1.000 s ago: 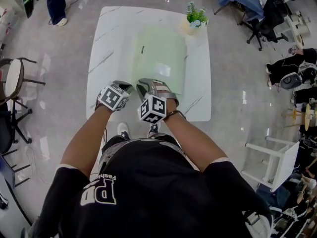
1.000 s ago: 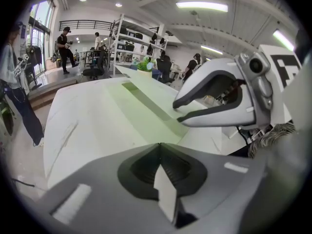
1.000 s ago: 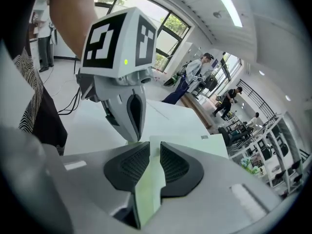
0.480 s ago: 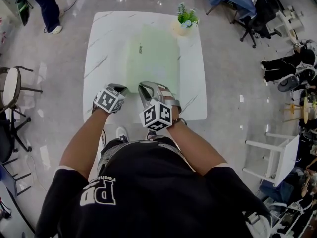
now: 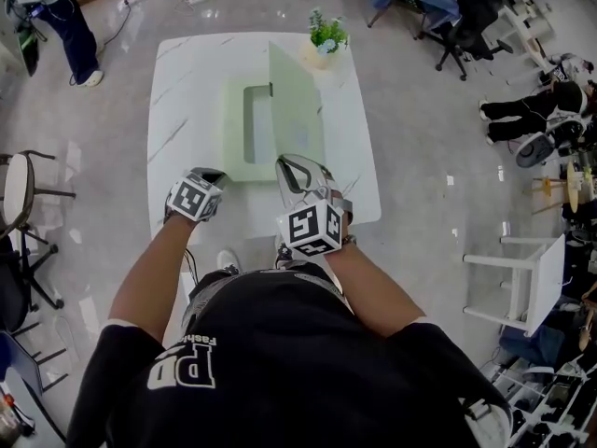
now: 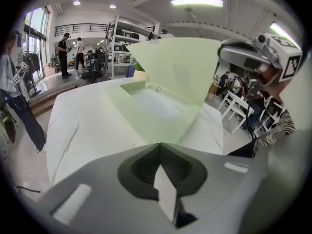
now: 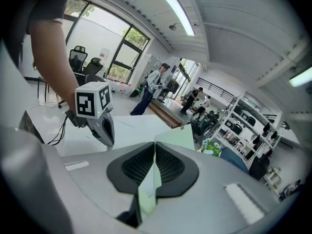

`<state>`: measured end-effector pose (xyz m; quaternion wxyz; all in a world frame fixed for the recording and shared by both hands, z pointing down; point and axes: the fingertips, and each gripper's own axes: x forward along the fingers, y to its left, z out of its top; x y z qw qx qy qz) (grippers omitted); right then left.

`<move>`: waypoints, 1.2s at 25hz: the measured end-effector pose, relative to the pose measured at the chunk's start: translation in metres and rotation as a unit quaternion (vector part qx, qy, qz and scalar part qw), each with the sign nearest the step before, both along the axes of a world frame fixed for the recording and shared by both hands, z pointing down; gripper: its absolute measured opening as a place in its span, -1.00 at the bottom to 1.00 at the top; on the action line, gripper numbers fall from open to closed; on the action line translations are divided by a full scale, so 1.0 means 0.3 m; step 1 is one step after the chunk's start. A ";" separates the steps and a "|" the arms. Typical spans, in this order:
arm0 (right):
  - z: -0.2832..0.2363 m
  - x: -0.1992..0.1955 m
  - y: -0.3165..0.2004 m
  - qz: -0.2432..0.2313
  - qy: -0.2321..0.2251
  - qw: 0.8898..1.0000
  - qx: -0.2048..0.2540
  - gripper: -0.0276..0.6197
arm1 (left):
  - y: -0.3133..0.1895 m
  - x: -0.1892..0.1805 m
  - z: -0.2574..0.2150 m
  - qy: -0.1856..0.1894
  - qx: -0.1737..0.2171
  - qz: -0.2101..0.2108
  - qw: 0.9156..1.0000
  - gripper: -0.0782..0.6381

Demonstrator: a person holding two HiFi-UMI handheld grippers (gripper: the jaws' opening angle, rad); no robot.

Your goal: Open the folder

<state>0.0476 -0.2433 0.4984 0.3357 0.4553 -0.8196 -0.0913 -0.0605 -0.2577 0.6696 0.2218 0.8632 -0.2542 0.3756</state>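
Green folder (image 5: 233, 131) lies on the white table (image 5: 177, 91), just to the person's side of the potted plant (image 5: 325, 34). In the head view its cover (image 5: 297, 101) stands about upright along the edge nearer the plant, with the lower leaf flat and exposed beside it. The left gripper (image 5: 207, 175) sits at the folder corner farthest from the plant, and the right gripper (image 5: 297, 166) is beside it at the foot of the raised cover. In the left gripper view the left gripper (image 6: 158, 150) has its jaws pressed together on the near corner of the lower leaf (image 6: 161, 116), pinning it down. The cover (image 6: 180, 67) rises at the right as a tall green sheet, with the right gripper (image 6: 248, 57) at its side. In the right gripper view the right gripper (image 7: 155, 147) has its jaws closed on the green cover (image 7: 173, 135), whose edge runs between the pads and on toward the plant (image 7: 212, 147). The left gripper (image 7: 105, 128) shows low at the left, on the side away from the plant. Assessment: the task appears about half done. The cover is lifted and separated from the lower leaf. It remains to swing the cover past upright and lay it flat, then release both holds.
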 end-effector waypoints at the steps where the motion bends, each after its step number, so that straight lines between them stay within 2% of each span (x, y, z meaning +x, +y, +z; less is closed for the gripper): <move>1: -0.013 0.023 0.003 0.011 -0.009 1.000 0.002 -0.87 | 0.002 -0.001 0.001 -0.001 0.000 0.000 1.000 -0.64; 9: -0.079 0.227 0.027 0.094 -0.074 0.993 0.016 -0.88 | 0.000 -0.009 0.001 -0.016 0.008 0.000 1.000 -0.64; 15: -0.137 0.421 0.030 0.160 -0.125 0.979 0.029 -0.88 | 0.007 0.002 -0.002 -0.017 0.011 -0.003 1.000 -0.64; 17: -0.141 0.499 0.029 0.189 -0.157 0.969 0.025 -0.88 | 0.005 0.006 -0.005 -0.018 0.012 -0.004 1.000 -0.64; 20: -0.135 0.622 0.024 0.236 -0.231 0.944 0.009 -0.89 | 0.001 0.007 -0.007 -0.018 0.013 -0.007 1.000 -0.64; 22: -0.125 0.698 0.026 0.258 -0.260 0.931 0.004 -0.90 | 0.003 0.009 -0.006 -0.018 0.012 -0.011 1.000 -0.64; 26: -0.095 0.813 0.034 0.280 -0.279 0.919 -0.002 -0.89 | 0.006 0.013 -0.003 -0.018 0.014 -0.018 1.000 -0.64; 30: -0.058 0.894 0.044 0.298 -0.314 0.901 -0.011 -0.89 | 0.004 0.014 -0.002 -0.020 0.014 -0.022 0.999 -0.64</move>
